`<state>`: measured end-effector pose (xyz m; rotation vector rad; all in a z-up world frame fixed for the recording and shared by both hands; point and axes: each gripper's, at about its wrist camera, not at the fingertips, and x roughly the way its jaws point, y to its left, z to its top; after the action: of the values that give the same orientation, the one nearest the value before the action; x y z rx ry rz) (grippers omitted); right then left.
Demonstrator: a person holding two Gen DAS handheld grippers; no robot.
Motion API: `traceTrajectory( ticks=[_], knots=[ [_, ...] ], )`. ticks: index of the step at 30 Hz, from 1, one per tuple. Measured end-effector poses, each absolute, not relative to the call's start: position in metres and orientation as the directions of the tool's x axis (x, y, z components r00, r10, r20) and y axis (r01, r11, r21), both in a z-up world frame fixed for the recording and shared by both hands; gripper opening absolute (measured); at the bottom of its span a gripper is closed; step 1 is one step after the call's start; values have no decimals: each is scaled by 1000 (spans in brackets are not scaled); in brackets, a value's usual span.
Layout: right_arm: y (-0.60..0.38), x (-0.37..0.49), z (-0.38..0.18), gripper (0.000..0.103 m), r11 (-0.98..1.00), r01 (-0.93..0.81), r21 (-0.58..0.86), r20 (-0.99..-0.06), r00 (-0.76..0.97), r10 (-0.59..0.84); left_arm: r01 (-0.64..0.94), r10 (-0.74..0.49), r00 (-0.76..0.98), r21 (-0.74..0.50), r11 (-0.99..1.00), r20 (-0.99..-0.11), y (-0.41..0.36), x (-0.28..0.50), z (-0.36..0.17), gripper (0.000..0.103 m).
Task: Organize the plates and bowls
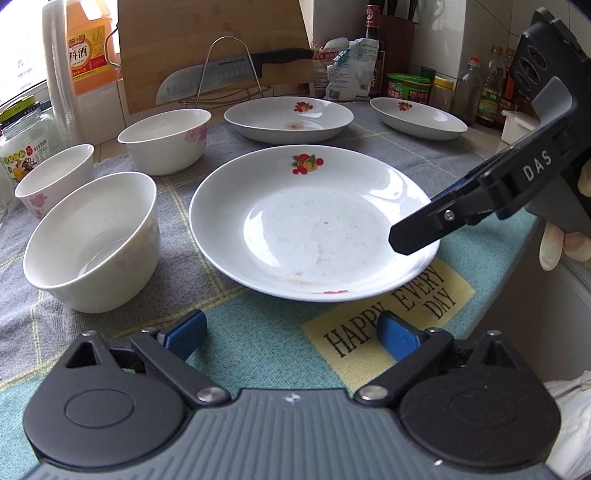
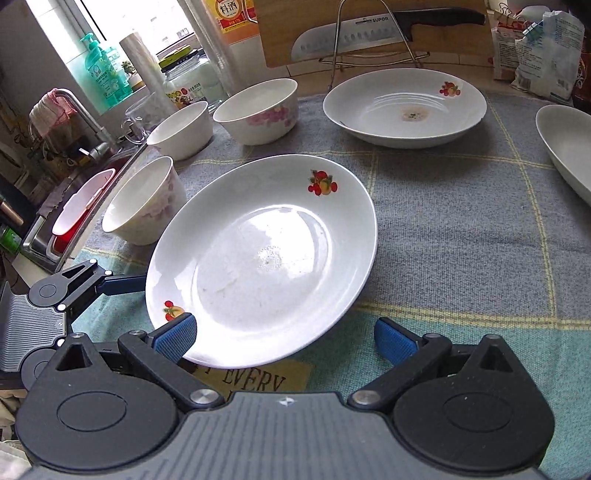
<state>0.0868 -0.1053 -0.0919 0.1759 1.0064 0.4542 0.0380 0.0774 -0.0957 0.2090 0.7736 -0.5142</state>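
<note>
A white plate with a fruit print lies on the cloth in front of both grippers. Two more such plates lie behind it, one in the middle and one at the right. Three white bowls stand at the left: near, middle, far. My left gripper is open and empty just short of the plate's near rim. My right gripper is open, its jaws straddling the near plate's right rim; one of its fingers lies over that rim.
A checked cloth covers the counter. A cutting board with a knife on a wire rack, bottles and jars and bags stand at the back. A sink with a red basin lies at the left.
</note>
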Motion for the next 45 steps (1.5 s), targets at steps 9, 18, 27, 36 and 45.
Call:
traceTrajectory(
  ticks=[9, 18, 27, 36, 45],
  knots=[
    [-103, 108, -93, 103, 873, -351, 339, -788, 401, 467, 534, -375, 602, 6, 845, -705, 73, 47, -98, 103],
    [-101, 138, -92, 103, 842, -420, 339, -800, 342, 493, 562, -397, 595, 9, 827, -699, 73, 52, -99, 103],
    [-96, 163, -92, 103, 814, -467, 345, -809, 292, 510, 588, -419, 588, 9, 809, -691, 74, 54, -100, 103],
    [-97, 179, -93, 103, 791, -478, 382, -800, 258, 542, 610, -440, 585, 12, 792, -681, 75, 54, -101, 103],
    [-98, 191, -93, 103, 771, -486, 412, -796, 219, 564, 624, -450, 582, 16, 782, -677, 75, 54, -101, 103]
  ],
)
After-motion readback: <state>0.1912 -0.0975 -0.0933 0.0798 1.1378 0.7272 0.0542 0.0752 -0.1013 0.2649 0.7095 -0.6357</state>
